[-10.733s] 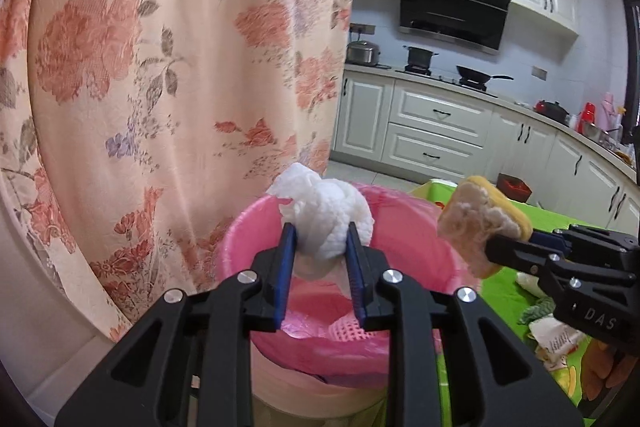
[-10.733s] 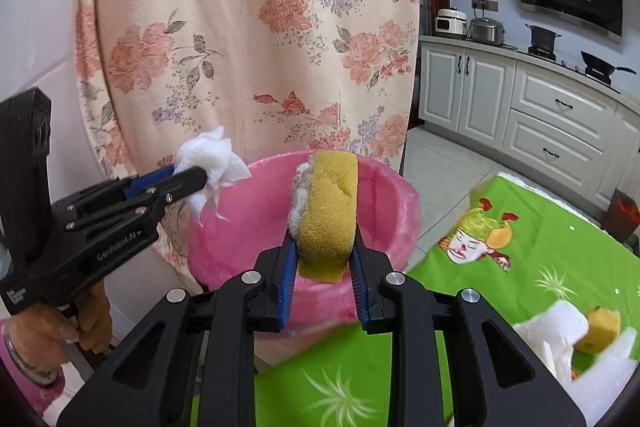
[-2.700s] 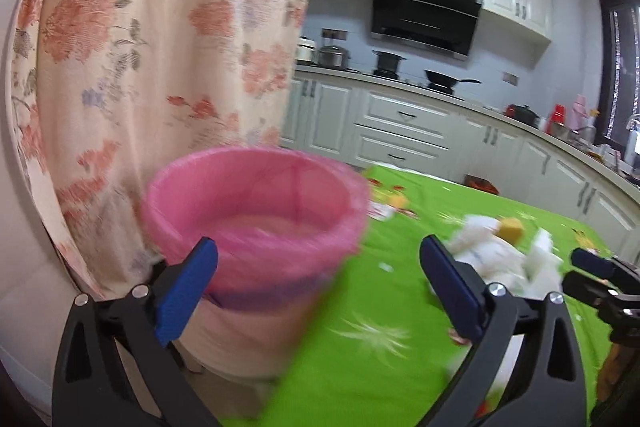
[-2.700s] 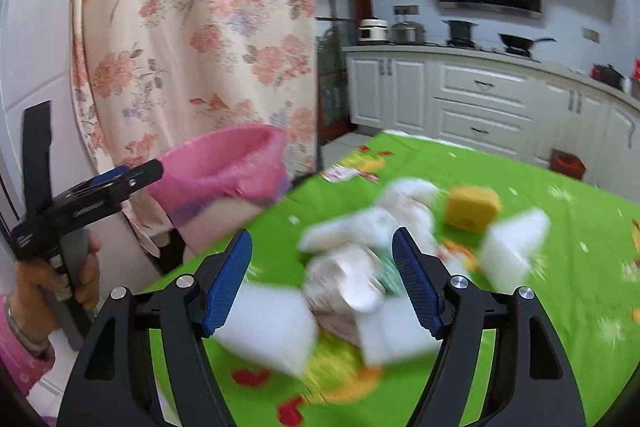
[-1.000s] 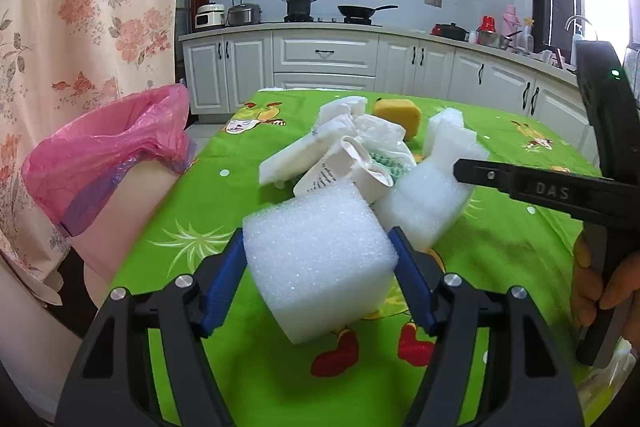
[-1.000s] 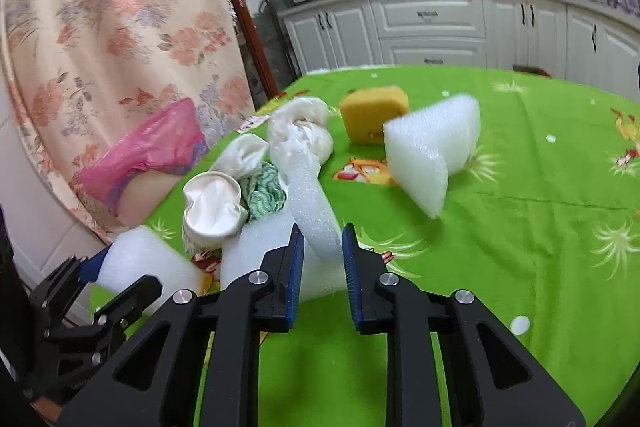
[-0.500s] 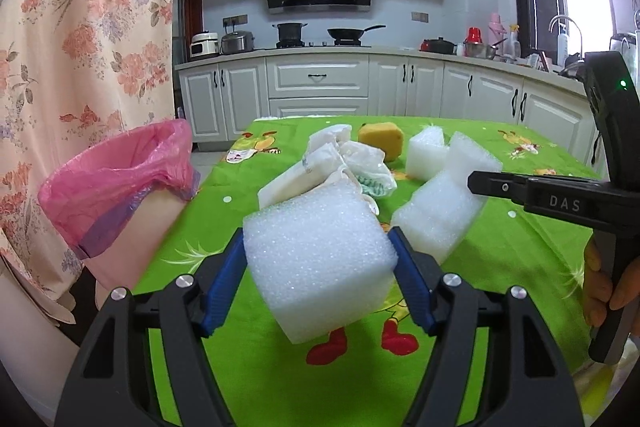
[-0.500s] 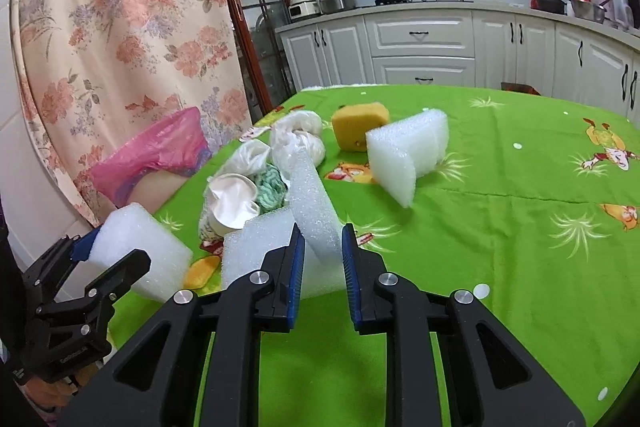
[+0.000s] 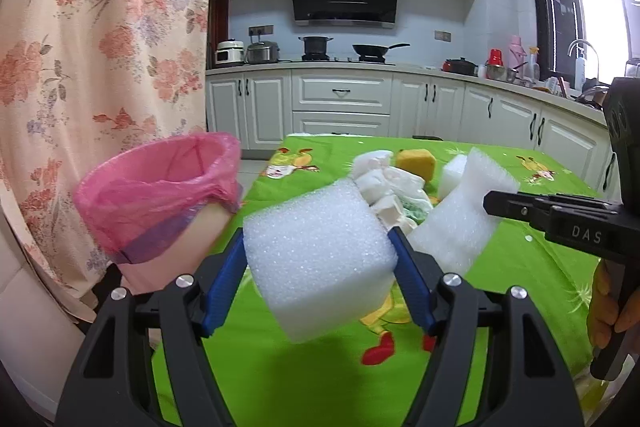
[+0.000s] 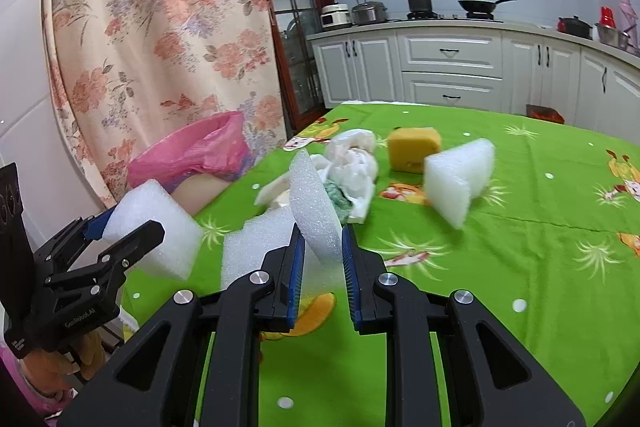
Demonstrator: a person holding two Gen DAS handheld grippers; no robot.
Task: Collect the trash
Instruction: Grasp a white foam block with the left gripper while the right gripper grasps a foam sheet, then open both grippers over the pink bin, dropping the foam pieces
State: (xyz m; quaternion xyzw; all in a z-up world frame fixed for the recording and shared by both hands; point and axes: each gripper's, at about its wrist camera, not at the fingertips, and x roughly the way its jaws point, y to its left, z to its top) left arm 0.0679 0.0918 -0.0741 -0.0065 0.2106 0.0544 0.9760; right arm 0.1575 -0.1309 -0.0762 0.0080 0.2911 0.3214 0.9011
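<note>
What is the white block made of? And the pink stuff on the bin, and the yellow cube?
White block: looks like packing foam, matte, with tiny bubbly grains all over. Pink bin liner: thin plastic film, a bit see-through, glossy and crinkled. Yellow cube: probably a sponge; soft edges, dull surface, too far to be sure.

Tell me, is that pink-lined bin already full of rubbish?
Cannot tell. The pink-lined bin shows only its open mouth and sagging liner from the side in both views; its inside is hidden.
</note>
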